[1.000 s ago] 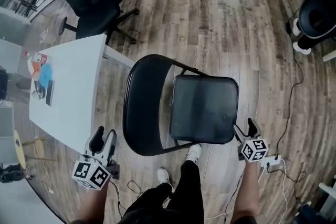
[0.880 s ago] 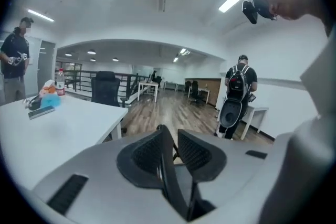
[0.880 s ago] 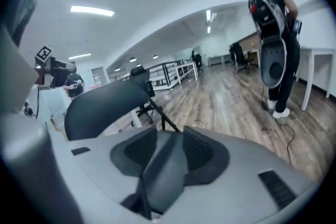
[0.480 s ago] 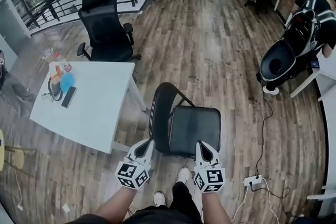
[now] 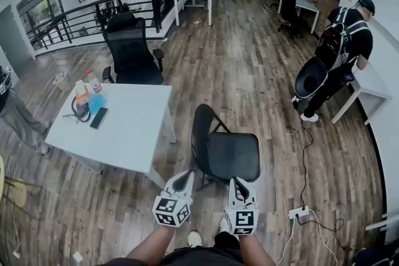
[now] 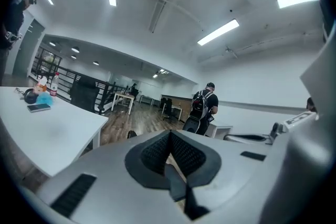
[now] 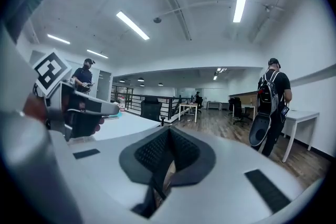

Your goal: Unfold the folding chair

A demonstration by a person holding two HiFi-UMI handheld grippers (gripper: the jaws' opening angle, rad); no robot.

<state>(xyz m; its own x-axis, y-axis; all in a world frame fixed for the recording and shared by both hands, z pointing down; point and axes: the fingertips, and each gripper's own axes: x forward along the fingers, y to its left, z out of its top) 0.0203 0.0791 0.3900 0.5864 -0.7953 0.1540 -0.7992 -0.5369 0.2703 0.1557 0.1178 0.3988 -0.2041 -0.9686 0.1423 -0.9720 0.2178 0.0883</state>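
Note:
The black folding chair (image 5: pixel 227 154) stands opened out on the wooden floor, seat level and backrest up on its left side. Both grippers hang in the air just in front of it, side by side, touching nothing. My left gripper (image 5: pixel 182 180) is shut and empty, its pads (image 6: pixel 157 152) pressed together in the left gripper view. My right gripper (image 5: pixel 237 186) is also shut with nothing in it, its pads (image 7: pixel 181 152) meeting in the right gripper view. Both point out nearly level over the room, and the right gripper view catches the left gripper's body (image 7: pixel 79 107) at its left edge.
A white table (image 5: pixel 128 131) with a bottle and small items (image 5: pixel 88 101) stands left of the chair. A black office chair (image 5: pixel 132 50) is behind it. A person with a backpack (image 5: pixel 341 50) stands at the right. A power strip and cable (image 5: pixel 298 213) lie on the floor.
Both grippers have gone from open to shut, risen, and come together in front of the chair. The head view has lifted, so the chair now looks smaller and farther off.

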